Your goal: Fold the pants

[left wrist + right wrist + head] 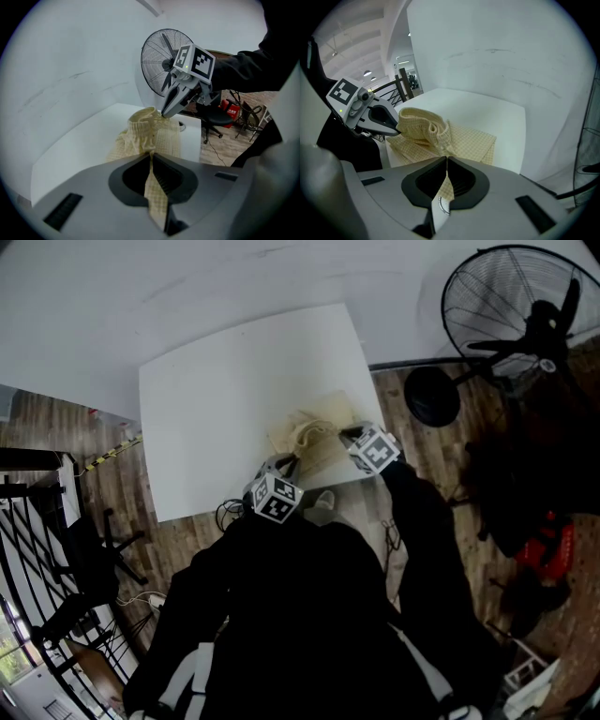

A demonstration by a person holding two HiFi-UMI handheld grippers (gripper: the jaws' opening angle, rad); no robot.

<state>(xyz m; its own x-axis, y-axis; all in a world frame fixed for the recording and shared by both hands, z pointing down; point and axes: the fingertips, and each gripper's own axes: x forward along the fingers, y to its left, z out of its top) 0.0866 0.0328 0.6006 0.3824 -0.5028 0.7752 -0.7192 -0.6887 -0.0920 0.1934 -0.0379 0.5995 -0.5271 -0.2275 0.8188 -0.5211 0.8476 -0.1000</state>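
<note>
Head camera looks steeply down on the white table (pixel 216 418) from above the person. 2 gripper cameras ride low and close, facing each other across the yellow pants (pixel 314 439), which all 3 views share.

Pants (pixel 314 439) look like soft checked cloth with a ribbed waistband, table (pixel 216 409) is smooth matt white, left gripper (pixel 151 157) and right gripper (pixel 446 161) are matt grey plastic, floor (pixel 441 460) is wood planks, fan (pixel 487 296) has a black wire cage.
</note>
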